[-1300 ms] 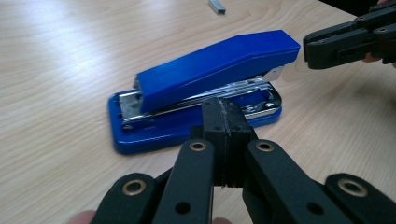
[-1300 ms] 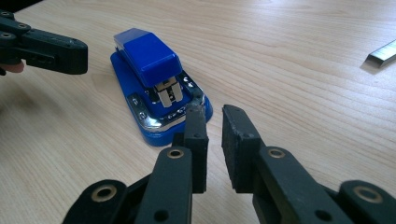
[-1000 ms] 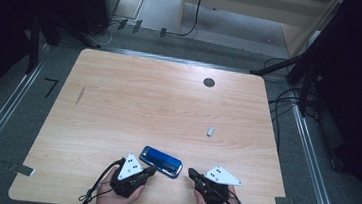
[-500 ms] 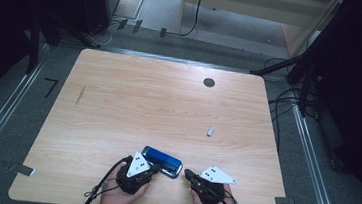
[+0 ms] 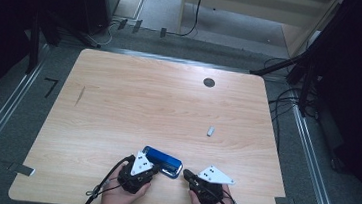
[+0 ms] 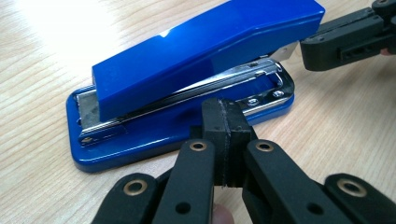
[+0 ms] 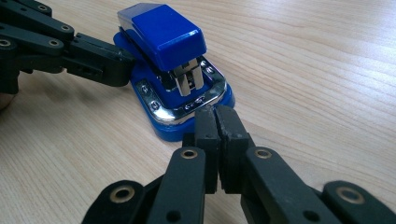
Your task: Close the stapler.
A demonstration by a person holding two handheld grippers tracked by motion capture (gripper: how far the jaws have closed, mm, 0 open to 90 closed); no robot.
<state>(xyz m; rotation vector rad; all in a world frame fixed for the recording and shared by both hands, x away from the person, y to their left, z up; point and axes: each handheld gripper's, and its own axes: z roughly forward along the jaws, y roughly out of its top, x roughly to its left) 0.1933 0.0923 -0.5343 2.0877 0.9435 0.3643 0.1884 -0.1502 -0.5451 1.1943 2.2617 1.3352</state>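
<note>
High view, glossy blue metal stapler (image 5: pixel 162 161) on pale wooden table (image 5: pixel 143 103), between left gripper (image 5: pixel 154 166) and right gripper (image 5: pixel 185 173), both with fingers pressed together, tips just beside it.

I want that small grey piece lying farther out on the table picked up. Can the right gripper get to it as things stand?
Probably yes. The small grey piece lies alone on bare table, ahead of the right gripper, nothing between. Its jaws are shut and would need opening first.
</note>
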